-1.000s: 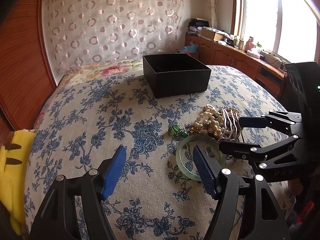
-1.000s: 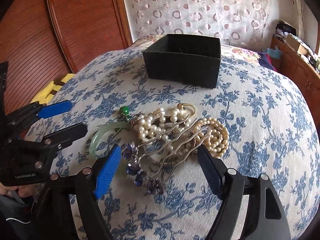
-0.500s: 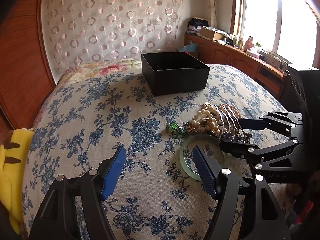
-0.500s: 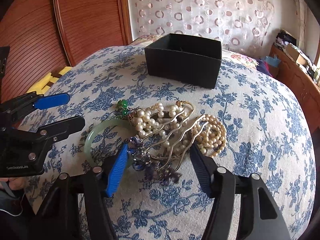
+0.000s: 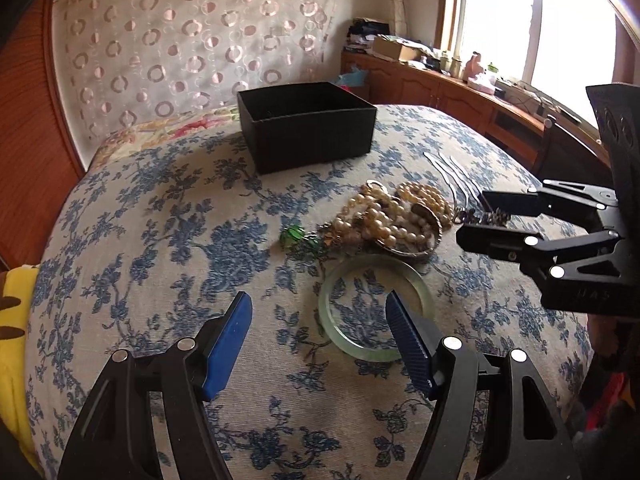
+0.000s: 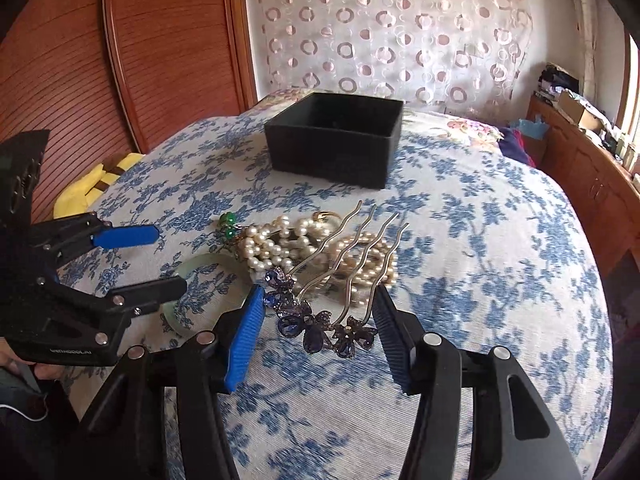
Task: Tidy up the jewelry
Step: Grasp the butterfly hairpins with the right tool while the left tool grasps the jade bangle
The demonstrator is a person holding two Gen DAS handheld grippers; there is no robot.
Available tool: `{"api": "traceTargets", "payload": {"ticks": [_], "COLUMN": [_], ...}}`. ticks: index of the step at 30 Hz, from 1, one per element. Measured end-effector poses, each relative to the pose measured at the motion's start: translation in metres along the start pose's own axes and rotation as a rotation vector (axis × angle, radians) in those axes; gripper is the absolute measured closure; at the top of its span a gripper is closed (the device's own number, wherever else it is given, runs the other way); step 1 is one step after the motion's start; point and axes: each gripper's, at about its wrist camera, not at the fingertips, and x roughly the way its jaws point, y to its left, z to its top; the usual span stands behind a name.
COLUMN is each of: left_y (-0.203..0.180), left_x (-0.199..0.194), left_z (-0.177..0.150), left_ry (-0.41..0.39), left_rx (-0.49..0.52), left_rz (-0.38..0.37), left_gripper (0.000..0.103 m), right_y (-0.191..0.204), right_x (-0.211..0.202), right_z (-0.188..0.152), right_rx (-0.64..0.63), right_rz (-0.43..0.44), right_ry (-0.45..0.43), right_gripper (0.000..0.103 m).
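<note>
A: What does the right gripper [image 6: 318,334] have?
B: The silver wavy-pronged hair comb with dark blue jewelled flowers [image 6: 320,322]. Both blue pads sit against the ends of the flower row, so the tongs are pinching it, prongs pointing toward the far side.
A: Is the comb on the bed?
B: Its prongs stand clear above the pile of cream pearl strands [image 6: 280,246]; from the left wrist view they appear to be raised off the cloth.
A: And the left gripper [image 5: 318,340]?
B: Spread, nothing between its pads. It hangs over the blue-flowered bedspread [image 5: 160,240], with the pale green jade bangle [image 5: 376,306] lying flat just beside its right finger.
A: Other jewelry?
B: A small piece with green beads [image 5: 294,236] left of the pearls, touching the pile. The bangle lies on the near side of the pearls.
A: Where is the container?
B: The open black square box [image 6: 334,142] stands at the far side of the bedspread, well apart from the pile. What is inside it I cannot tell.
</note>
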Motion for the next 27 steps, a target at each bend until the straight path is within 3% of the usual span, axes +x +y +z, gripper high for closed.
{"api": "traceTargets", "payload": {"ticks": [5,6,8,17,24,27], "left_y": [-0.010,-0.012,-0.017,-0.027,-0.027,-0.025], "left_x": [0.006,0.008,0.010,0.025,0.026,0.024], "left_z": [0.002,0.003,0.005,0.009,0.008,0.008], "left_ry": [0.024,0.029,0.035,0.091,0.091,0.075], "left_rx": [0.020,0.026,0.041,0.075,0.091,0.088], "left_rz": [-0.027,-0.032,-0.043,-0.032,-0.020,-0.025], "left_gripper": [0.037,0.034,0.017,0.017,0.017,0.034], "right_y": [-0.010,-0.012,-0.015,-0.016,-0.017,-0.017], "right_x": [-0.005,-0.005,-0.004,-0.004,-0.005,-0.004], "right_z": [-0.004,-0.005,-0.007,-0.010,-0.011,-0.011], "right_rx": [0.012,0.017,0.023,0.028,0.034,0.033], "right_rz": [-0.015,-0.016,-0.016,-0.005,-0.006,-0.006], "right_ry": [-0.004,-0.003,-0.003,-0.007,-0.006,-0.005], "right_gripper": [0.046,0.046,0.046,0.046,0.046,0.046]}}
